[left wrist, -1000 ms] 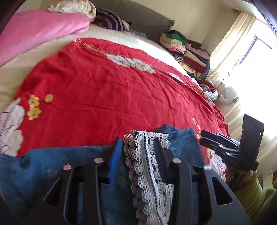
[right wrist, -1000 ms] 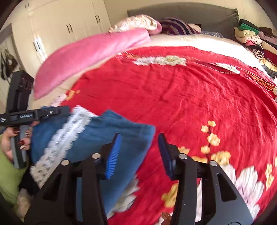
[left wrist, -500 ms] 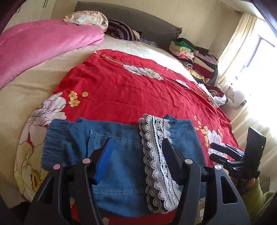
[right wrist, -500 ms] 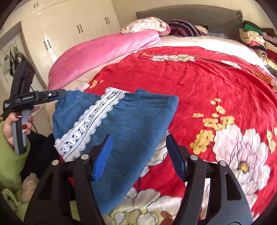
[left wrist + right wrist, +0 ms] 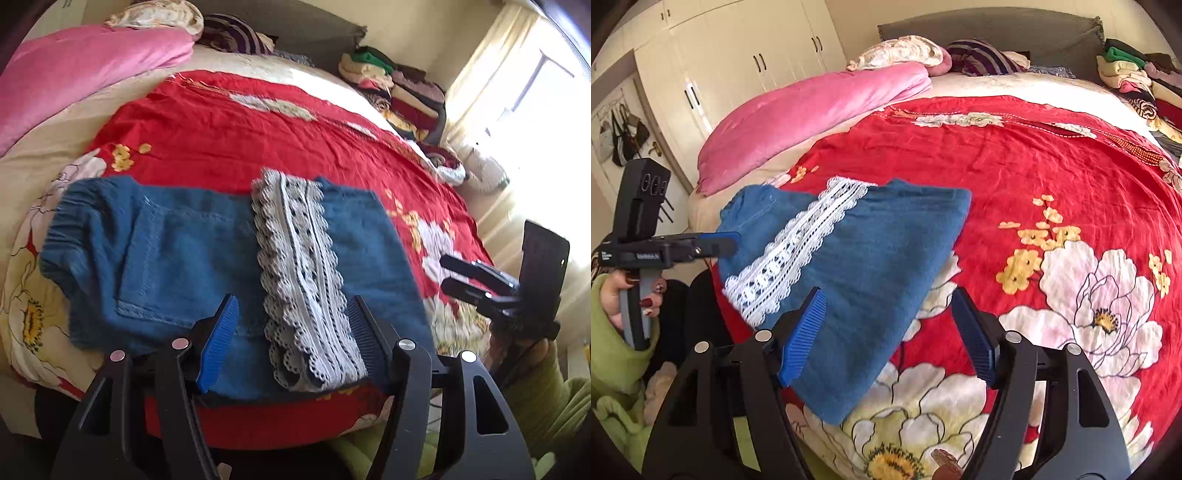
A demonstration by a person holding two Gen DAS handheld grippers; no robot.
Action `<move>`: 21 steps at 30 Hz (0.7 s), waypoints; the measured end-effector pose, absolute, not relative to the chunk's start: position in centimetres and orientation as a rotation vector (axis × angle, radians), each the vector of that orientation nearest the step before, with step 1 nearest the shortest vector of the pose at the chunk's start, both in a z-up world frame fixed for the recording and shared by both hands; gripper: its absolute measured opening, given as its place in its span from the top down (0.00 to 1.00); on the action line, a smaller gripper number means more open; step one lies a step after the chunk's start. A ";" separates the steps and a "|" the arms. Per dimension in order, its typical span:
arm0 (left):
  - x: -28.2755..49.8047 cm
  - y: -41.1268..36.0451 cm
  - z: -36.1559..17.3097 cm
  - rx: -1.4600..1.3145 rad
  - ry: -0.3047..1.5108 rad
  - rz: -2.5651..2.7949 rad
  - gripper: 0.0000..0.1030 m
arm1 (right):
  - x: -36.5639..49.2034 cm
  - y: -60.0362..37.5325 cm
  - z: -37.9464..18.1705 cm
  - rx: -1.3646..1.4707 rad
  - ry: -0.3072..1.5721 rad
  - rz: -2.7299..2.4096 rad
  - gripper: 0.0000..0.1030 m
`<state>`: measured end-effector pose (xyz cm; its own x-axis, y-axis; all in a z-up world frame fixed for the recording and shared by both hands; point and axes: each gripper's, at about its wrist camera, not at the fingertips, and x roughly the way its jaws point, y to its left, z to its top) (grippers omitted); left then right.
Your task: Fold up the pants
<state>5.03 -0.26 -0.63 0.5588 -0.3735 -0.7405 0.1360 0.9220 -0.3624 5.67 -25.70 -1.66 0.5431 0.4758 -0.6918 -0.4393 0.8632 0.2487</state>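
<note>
Pants (image 5: 207,258) now lie folded at the bed's (image 5: 1052,155) near edge; both grippers, left (image 5: 291,328) and right (image 5: 892,328), have backed off, fingers wide and empty, suggesting folding is essentially done.

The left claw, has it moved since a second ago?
Yes. The left claw has pulled back toward the bed's near edge, off the denim pants; the whole red bedspread now shows.

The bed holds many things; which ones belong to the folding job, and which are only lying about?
Belonging to the job:
- blue denim pants, lying folded on the bed
- their white lace trim
- left gripper, open
- right gripper, open

Only lying about:
- red floral bedspread
- pink blanket
- stack of folded clothes
- striped pillow
</note>
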 end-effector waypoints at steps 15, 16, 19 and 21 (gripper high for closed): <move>4.7 -0.4 -4.3 -0.333 1.020 -0.312 0.42 | 3.6 -25.7 -5.1 0.112 0.988 0.555 0.52; 4.7 -0.4 -4.5 -0.336 1.021 -0.302 0.43 | 3.5 -25.7 -5.4 0.125 1.001 0.567 0.52; 4.5 -1.0 -5.0 -0.289 1.028 -0.273 0.51 | 3.5 -25.4 -5.9 0.144 1.025 0.578 0.52; 4.4 -1.3 -5.3 -0.286 1.036 -0.282 0.73 | 3.6 -25.1 -6.1 0.158 1.035 0.592 0.52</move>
